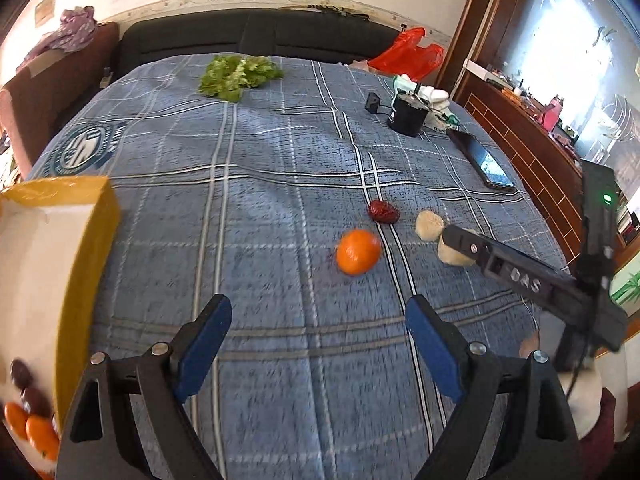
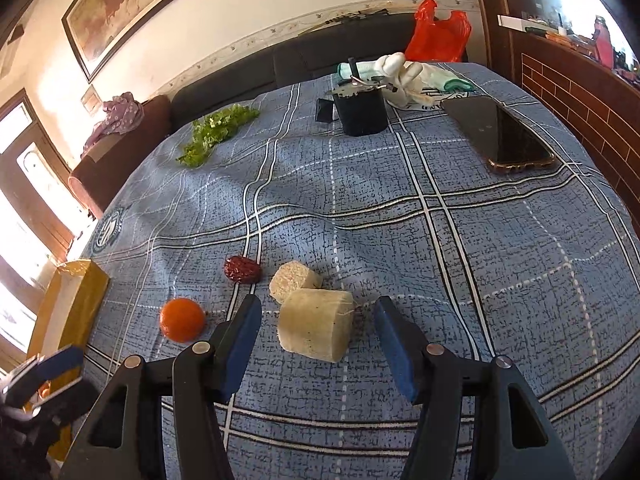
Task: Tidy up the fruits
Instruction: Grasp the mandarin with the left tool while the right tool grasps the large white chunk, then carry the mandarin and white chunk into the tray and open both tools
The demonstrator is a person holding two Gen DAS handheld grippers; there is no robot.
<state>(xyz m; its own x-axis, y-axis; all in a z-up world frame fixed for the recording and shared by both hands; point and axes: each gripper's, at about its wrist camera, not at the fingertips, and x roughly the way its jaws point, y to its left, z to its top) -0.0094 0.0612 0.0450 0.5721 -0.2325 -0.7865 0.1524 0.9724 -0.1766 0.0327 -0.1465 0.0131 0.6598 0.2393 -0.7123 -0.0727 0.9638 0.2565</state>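
An orange (image 1: 357, 252) lies on the blue plaid cloth (image 1: 280, 184), ahead of my left gripper (image 1: 318, 312), which is open and holds nothing. Just beyond the orange are a red date (image 1: 383, 211) and two pale cut chunks (image 1: 429, 224). A yellow box (image 1: 86, 264) at the left holds oranges (image 1: 36, 428) and dark dates. In the right wrist view the larger pale chunk (image 2: 316, 326) sits between the fingers of my open right gripper (image 2: 318, 308), and the pads stand clear of it. The smaller chunk (image 2: 294, 278), date (image 2: 241, 269) and orange (image 2: 182, 319) lie to its left.
Lettuce (image 2: 216, 132) lies at the far left of the cloth. A black cup (image 2: 360, 114), white gloves (image 2: 404, 72), a phone (image 2: 508, 136) and a red bag (image 2: 438, 32) are at the far right. A dark sofa runs behind and a wooden partition (image 2: 580, 96) stands at the right.
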